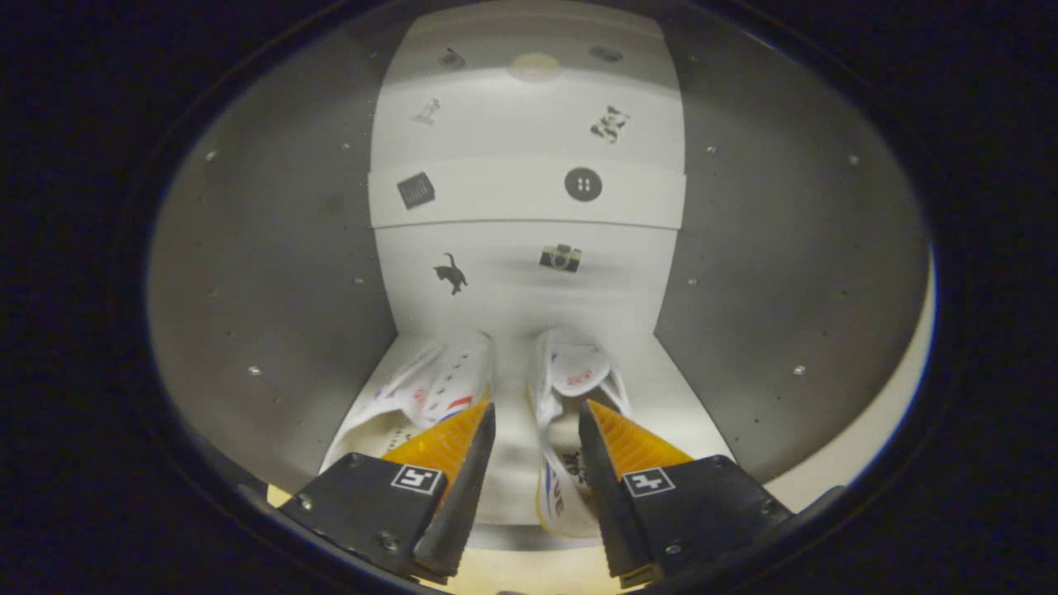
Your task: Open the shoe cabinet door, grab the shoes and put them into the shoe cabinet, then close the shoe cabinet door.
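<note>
Gripper view: gripper (536,438) jaws parted, gripping nothing, poised at the shoe cabinet (273,273) opening. Both white shoes (446,388) sit on its floor, toes toward the far sticker-dotted back wall (529,273).

Place: I seem to be inside a home-style shoe cabinet (273,273).
Evidence: white shoes (570,388) on its floor, small stickers (583,184) on the back wall.

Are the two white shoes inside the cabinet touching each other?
Apart. The gripper view shows a bare strip of cabinet floor between the left shoe and the right shoe. The open tool hangs over that strip.
</note>
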### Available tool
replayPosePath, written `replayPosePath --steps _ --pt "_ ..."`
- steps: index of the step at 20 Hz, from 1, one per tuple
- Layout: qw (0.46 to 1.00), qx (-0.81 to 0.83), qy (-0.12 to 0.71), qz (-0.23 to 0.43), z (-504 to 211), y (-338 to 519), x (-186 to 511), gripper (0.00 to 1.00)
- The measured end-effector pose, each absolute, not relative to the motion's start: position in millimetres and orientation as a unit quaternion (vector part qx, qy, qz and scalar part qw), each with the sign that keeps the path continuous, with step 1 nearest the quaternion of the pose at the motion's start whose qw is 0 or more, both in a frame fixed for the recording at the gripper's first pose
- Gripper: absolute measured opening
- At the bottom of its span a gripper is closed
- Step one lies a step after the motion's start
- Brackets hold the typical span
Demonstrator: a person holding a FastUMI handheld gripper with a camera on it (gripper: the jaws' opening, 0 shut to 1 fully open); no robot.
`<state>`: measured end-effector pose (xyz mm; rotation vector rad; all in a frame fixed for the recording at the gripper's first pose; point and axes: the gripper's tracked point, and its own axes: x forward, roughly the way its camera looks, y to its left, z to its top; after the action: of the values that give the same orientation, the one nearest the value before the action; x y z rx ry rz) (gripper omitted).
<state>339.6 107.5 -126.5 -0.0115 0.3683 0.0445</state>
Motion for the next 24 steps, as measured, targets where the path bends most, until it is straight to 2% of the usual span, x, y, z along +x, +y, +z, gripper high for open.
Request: replayPosePath --steps 4,14,24 --pt "0.987 -0.022 0.154 0.023 -120.8 113.1 288.3 1.0" --pt "0.992 0.016 0.109 0.066 -114.2 120.0 119.4 1.0" --pt "0.995 0.038 0.042 0.077 -60.4 1.6 -55.9 1.0"
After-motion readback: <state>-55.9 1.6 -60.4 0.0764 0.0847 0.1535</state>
